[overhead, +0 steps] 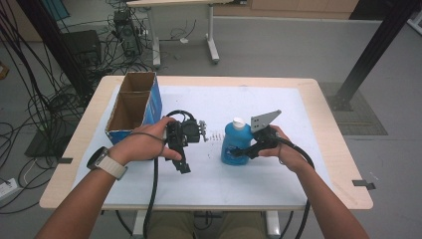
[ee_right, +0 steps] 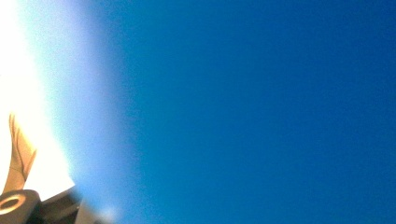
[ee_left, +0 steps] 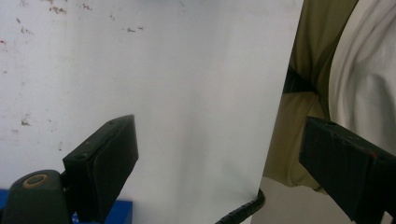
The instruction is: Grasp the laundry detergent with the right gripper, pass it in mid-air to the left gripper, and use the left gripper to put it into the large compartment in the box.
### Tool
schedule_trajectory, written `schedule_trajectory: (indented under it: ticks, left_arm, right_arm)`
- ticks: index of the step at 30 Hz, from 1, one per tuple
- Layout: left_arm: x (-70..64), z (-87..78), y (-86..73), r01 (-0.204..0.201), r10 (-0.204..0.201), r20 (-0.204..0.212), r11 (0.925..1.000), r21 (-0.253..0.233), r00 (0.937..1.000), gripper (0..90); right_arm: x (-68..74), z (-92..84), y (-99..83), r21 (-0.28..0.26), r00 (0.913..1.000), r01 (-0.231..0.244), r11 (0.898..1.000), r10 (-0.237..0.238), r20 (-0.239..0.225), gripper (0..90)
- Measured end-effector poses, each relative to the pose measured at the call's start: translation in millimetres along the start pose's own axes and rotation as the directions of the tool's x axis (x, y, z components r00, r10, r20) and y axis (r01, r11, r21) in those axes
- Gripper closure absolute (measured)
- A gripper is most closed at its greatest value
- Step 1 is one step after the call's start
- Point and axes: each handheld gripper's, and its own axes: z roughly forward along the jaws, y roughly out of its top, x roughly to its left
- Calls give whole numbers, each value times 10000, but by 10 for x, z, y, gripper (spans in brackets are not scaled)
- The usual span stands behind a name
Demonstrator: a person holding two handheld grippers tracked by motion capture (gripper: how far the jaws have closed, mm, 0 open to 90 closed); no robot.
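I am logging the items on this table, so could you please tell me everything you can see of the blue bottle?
The blue bottle looks like plastic, with a white cap and a pale label on its front that is too small to read. It stands upright on the white table cover, right of centre. The right gripper is shut on its lower body from the right. In the right gripper view its blue surface is a close blur.

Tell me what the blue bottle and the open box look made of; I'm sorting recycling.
The blue bottle looks like smooth, slightly glossy plastic with a white cap. The open box looks like cardboard: dull brown inside walls, a blue printed outside, thin folded edges.
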Motion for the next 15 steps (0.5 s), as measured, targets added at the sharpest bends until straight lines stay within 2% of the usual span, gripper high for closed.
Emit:
schedule_trajectory:
  ticks: [15]
  left_arm:
    - [15, -32, -12, 147, -148, -51, 9997, -207, 9999, 122]
  right_arm:
    - [8, 3, 13, 57, 10000, 21, 10000, -21, 69, 430]
